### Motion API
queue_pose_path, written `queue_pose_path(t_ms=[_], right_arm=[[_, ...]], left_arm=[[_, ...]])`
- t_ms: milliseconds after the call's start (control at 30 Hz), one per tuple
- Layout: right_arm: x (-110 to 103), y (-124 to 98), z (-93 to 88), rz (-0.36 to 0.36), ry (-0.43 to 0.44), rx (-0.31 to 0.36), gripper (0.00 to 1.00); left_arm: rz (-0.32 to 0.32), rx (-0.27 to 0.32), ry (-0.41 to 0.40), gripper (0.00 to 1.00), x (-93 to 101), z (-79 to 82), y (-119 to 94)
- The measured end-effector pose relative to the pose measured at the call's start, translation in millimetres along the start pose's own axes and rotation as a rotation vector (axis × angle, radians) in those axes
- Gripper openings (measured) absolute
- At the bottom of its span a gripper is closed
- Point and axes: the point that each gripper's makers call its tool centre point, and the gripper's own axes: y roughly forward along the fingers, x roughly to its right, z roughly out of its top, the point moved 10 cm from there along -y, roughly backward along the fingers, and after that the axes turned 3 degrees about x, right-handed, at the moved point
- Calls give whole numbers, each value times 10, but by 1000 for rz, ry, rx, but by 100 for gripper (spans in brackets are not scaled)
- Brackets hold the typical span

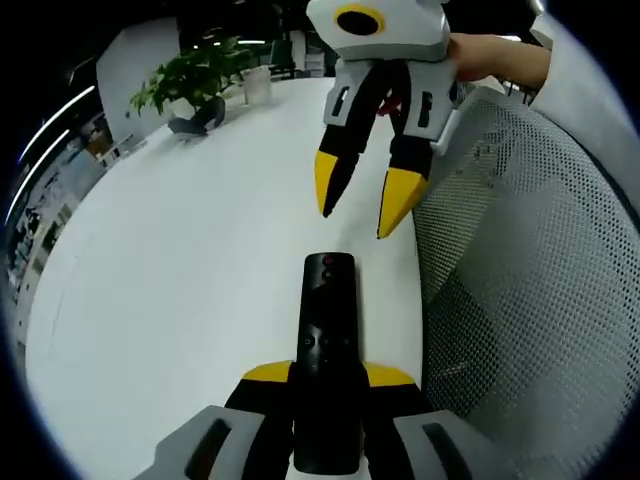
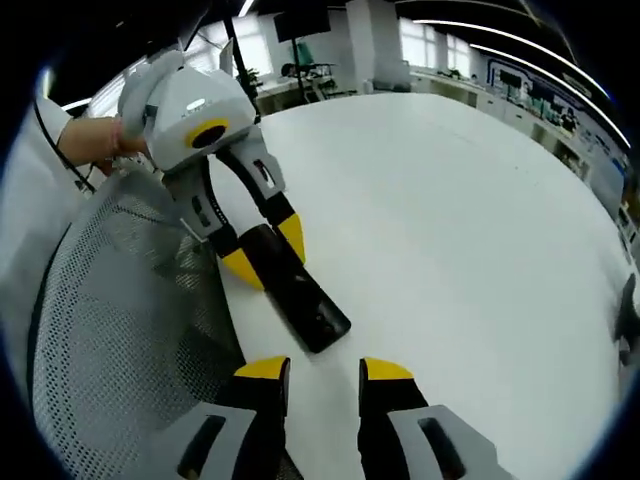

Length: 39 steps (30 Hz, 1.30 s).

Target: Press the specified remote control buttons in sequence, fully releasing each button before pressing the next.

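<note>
In the left gripper view, the white surface [image 1: 180,260] spreads wide and bare to the left of the left tool [image 1: 328,374], running out to a potted plant [image 1: 190,85] and a white cup [image 1: 256,82] near its far edge. To the right of that tool the surface ends close by, at an edge that runs forward past the jaw; past it stands the grey mesh back of a chair [image 1: 520,270]. The left tool is closed on the black remote control [image 1: 328,340], its yellow-tipped jaws pressing both long sides of the lower body, and the remote's button end juts forward beyond the tips, over the surface near that edge. Ahead of the remote's far end hangs the right tool [image 1: 362,205], tips pointing down with a gap between them, apart from the remote; a hand [image 1: 500,58] grips its body.

In the right gripper view, the mesh chair [image 2: 120,330] lies left of the right tool [image 2: 324,372], and the surface's edge runs just beside that tool's left jaw. The remote control [image 2: 300,295] lies just ahead of the jaws and slightly left, held at its far end by the left tool [image 2: 268,252]. The right tool's jaws stand parted, holding nothing, short of the remote's near end. To the right the surface [image 2: 470,240] lies open and broad.
</note>
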Motion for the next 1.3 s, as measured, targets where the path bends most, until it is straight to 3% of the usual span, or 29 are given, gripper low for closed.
queue_pose_path(t_ms=[200, 367, 400, 733, 800, 833, 867, 967, 1133, 1300], right_arm=[[28, 73, 107, 41, -112, -2, 12], [13, 97, 126, 78, -150, -9, 0], [17, 81, 113, 89, -182, -36, 0], [-60, 153, 116, 87, -271, -59, 0], [-73, 189, 98, 94, -312, -98, 0], [-65, 202, 132, 84, -377, -78, 0], [-82, 196, 116, 81, -360, -114, 0], [-111, 204, 150, 72, -423, -157, 0], [-139, 251, 237, 53, -408, -232, 0], [-139, 236, 211, 37, -407, -227, 0]], left_arm=[[-38, 21, 61, 23, -7, 0, 11], [-82, 21, 116, 23, -6, 20, 30], [-84, 20, 115, 23, -9, 24, 32], [-98, 28, 127, 23, -19, 24, 36], [-99, 31, 124, 23, -21, 22, 36], [-98, 33, 124, 23, -20, 21, 36], [-97, 34, 119, 23, -19, 20, 36], [-90, 31, 106, 23, -15, 24, 36], [-62, 30, 61, 23, -4, -6, 14], [-37, 24, 30, 23, -2, -122, -81]])
